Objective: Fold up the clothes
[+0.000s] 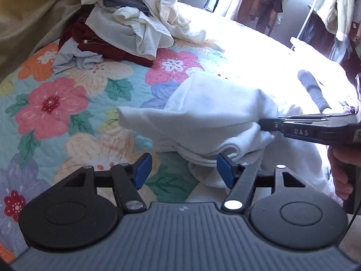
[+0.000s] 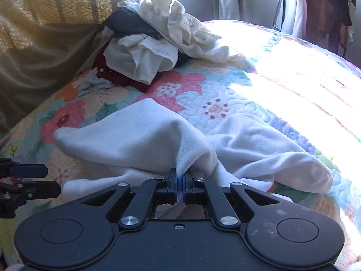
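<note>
My right hand-held gripper (image 2: 179, 181) pinches fold of white garment (image 2: 140, 140), lower centre of frame, on floral bed quilt (image 2: 216, 103). My left hand-held gripper (image 1: 183, 169) spread wide, nothing between pads. Clothes pile (image 1: 135, 18) upper left.

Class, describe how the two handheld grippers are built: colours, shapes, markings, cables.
Both the left gripper and right gripper have black linkage arms, silver pivot bolts, round black discs and blue pads. The right one's side reads "DAS"; a thin black cable hangs beneath it.
</note>
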The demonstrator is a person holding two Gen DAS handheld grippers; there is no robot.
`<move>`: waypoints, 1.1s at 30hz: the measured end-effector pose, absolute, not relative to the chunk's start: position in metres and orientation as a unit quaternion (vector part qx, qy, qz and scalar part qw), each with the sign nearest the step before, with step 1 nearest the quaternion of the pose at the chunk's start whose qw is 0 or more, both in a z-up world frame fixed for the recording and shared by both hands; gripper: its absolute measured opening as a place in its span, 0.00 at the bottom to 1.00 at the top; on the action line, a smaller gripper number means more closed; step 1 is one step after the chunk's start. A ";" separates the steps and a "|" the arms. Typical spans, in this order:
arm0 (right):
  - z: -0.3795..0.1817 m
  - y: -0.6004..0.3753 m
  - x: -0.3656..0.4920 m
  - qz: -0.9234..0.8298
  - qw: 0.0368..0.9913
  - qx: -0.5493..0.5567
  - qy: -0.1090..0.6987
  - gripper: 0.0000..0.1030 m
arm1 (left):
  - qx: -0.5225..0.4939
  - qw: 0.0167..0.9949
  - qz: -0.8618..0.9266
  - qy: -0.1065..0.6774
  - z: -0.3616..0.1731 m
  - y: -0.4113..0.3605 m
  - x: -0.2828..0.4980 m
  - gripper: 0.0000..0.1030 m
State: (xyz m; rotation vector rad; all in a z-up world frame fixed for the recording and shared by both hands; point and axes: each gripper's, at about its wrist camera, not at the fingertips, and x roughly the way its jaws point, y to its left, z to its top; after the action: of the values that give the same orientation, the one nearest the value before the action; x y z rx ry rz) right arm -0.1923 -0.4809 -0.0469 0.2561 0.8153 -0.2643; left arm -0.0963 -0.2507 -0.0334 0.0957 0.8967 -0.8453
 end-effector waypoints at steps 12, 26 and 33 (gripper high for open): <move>-0.020 -0.443 -0.214 -0.105 0.917 0.050 0.382 0.34 | 0.053 0.802 -0.426 0.416 -0.041 -0.282 -0.094 0.00; -0.055 -0.348 -0.171 -0.014 0.894 -0.197 0.403 0.09 | 0.032 0.805 -0.417 0.420 -0.033 -0.261 -0.077 0.01; -0.020 -0.397 -0.189 -0.042 0.937 -0.042 0.343 0.09 | 0.104 0.814 -0.377 0.429 -0.042 -0.251 -0.085 0.23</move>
State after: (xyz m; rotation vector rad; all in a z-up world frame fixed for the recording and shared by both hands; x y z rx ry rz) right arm -0.1888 -0.3974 -0.0201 -0.0856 0.7017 -0.0866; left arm -0.0854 -0.2508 -0.0417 0.2222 0.9145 -0.8053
